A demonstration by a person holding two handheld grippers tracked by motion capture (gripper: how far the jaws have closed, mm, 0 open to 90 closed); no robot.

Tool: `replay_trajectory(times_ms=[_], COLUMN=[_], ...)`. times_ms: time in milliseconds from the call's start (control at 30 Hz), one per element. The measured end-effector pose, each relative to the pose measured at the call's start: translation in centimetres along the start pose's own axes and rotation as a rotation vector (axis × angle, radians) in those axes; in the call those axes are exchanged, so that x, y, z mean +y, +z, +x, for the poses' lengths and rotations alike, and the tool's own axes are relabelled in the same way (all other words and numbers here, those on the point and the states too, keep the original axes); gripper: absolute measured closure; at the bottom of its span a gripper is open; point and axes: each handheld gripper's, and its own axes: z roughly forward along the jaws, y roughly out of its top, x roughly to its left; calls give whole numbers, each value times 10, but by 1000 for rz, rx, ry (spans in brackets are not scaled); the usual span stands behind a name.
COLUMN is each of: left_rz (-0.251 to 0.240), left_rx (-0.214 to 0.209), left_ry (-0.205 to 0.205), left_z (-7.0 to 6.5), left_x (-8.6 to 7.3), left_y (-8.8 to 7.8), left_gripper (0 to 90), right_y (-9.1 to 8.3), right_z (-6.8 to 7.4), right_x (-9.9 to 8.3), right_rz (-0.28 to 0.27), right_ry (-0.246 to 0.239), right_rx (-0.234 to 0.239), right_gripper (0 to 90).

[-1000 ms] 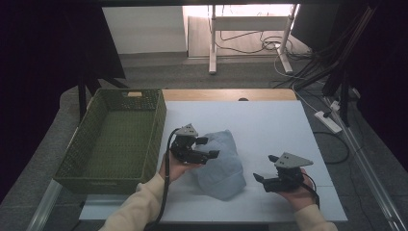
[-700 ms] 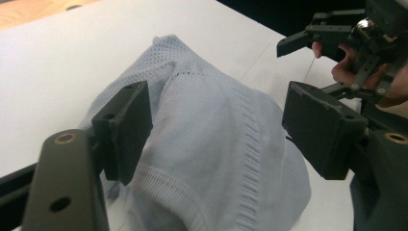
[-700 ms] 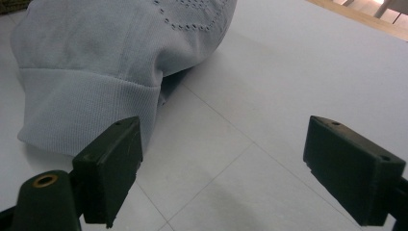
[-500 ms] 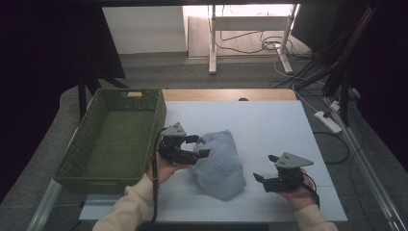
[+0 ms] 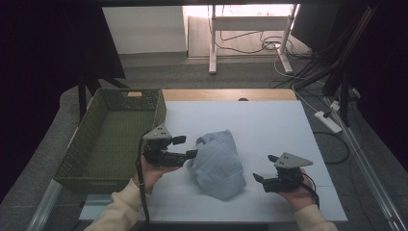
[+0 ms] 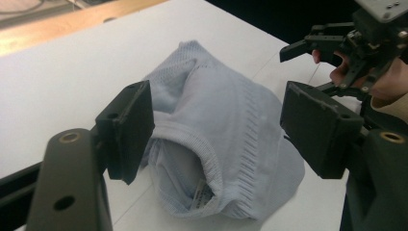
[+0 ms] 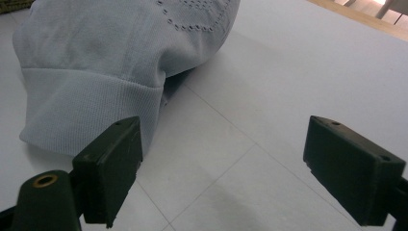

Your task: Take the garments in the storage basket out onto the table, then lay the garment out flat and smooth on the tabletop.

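Left gripper [image 5: 185, 147]: jaws stand wide apart with nothing between the pads; it hangs just beside the left edge of the garment, aimed at it. In the left gripper view [image 6: 216, 130] the neck opening and its label show between the two black jaws, but farther off, untouched.

Right gripper [image 5: 264, 169]: jaws also spread wide and empty, resting low near the table at the garment's right, near its ribbed hem. In the right gripper view [image 7: 221, 163] the hem lies just past the left pad.

Garment: a pale blue knitted top [image 5: 217, 164], bunched in a loose heap on the white table [image 5: 269, 120], between the two grippers.

Basket: a green woven basket [image 5: 74, 153] stands at the table's left edge, just behind the left hand, likely where the top belongs.

Risk, thin pinch: closing on one loose fold would likely lift a single layer, so the rest trails and drags.

Risk, snagging: open knit and the ribbed collar could catch on a pad corner.

Risk, uneven lift: if one side rises alone, the heap may unroll and slide toward the front edge.

Risk, basket rim: a hanging sleeve or hem could drape over the wall.
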Motion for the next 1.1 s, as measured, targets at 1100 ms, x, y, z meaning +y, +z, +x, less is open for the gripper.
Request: replay_trajectory(times_ms=[1100], left_rz=[-32], left_rx=[36], left_ry=[-4], left_z=[4], left_x=[-1], left_y=[-27], left_gripper=[270], right_y=[-3], right_z=[14], right_x=[17], right_rz=[-81], right_ry=[14], right_rx=[73], right_gripper=[148])
